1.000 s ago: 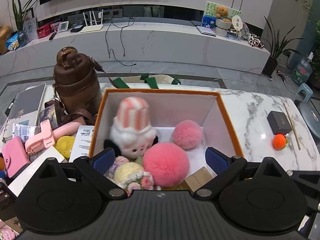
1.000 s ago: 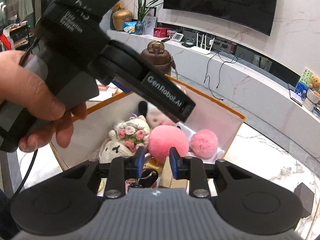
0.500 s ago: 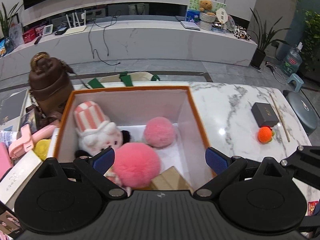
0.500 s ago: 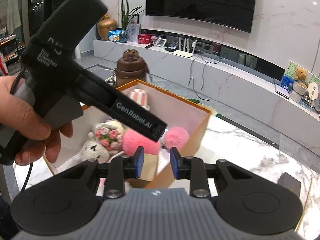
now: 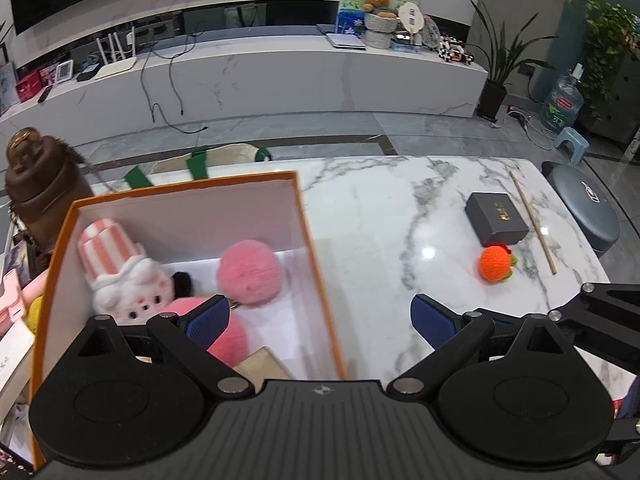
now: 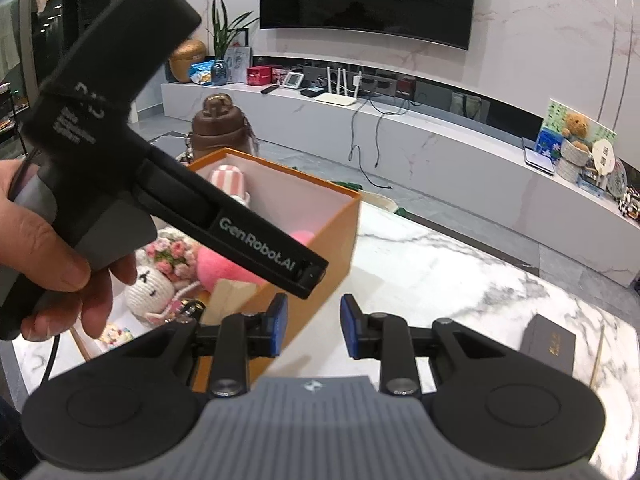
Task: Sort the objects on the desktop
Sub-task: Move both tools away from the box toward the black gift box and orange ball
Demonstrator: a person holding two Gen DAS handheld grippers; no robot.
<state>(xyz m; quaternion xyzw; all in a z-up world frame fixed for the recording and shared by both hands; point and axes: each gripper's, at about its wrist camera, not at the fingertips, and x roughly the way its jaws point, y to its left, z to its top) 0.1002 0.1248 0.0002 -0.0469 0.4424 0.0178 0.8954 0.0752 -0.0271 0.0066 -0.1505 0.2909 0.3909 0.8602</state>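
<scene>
An orange box (image 5: 316, 248) on the marble table holds a white plush with a striped hat (image 5: 120, 276), two pink pom-poms (image 5: 248, 270) and other soft toys; it also shows in the right wrist view (image 6: 340, 224). An orange knitted fruit (image 5: 495, 264) and a dark grey box (image 5: 496, 224) lie on the table to the right. My left gripper (image 5: 320, 320) is open and empty, straddling the box's right wall. My right gripper (image 6: 313, 326) is open and empty, above the table beside the box's corner. The left gripper's body (image 6: 160, 184) crosses the right wrist view.
A brown bottle (image 5: 36, 184) stands left of the box, with pink items and papers beside it. A thin wooden stick (image 5: 532, 222) lies by the dark grey box (image 6: 550, 344). A grey stool (image 5: 584, 208) stands off the table's right edge.
Both grippers have swung right, away from over the box toward the table. The right gripper's jaws have opened wider. The left gripper stays open.
</scene>
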